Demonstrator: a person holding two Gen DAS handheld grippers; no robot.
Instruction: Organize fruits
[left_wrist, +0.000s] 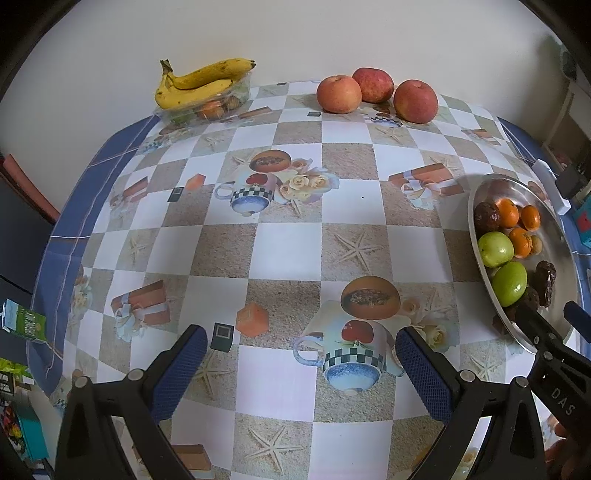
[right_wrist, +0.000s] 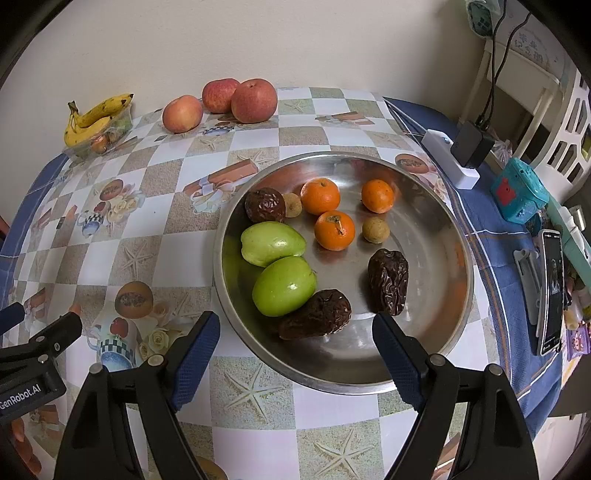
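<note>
A steel bowl (right_wrist: 436, 314) on the checkered table holds two green fruits (right_wrist: 284, 286), three small oranges (right_wrist: 334, 229), dark wrinkled dates (right_wrist: 388, 280) and small tan fruits. My right gripper (right_wrist: 297, 339) is open and empty, just above the bowl's near rim. My left gripper (left_wrist: 301, 352) is open and empty over the table, left of the bowl (left_wrist: 561, 243). Three red apples (left_wrist: 373, 94) sit at the far edge. Bananas (left_wrist: 199, 81) lie on a clear tray of fruit at the far left. The right gripper's tips (left_wrist: 546, 325) show beside the bowl in the left wrist view.
A white power strip with a black adapter (right_wrist: 461, 151), a teal box (right_wrist: 519, 195) and a phone (right_wrist: 552, 291) lie on the blue cloth right of the bowl. A green carton (left_wrist: 26, 321) stands off the table's left edge. A wall runs behind the table.
</note>
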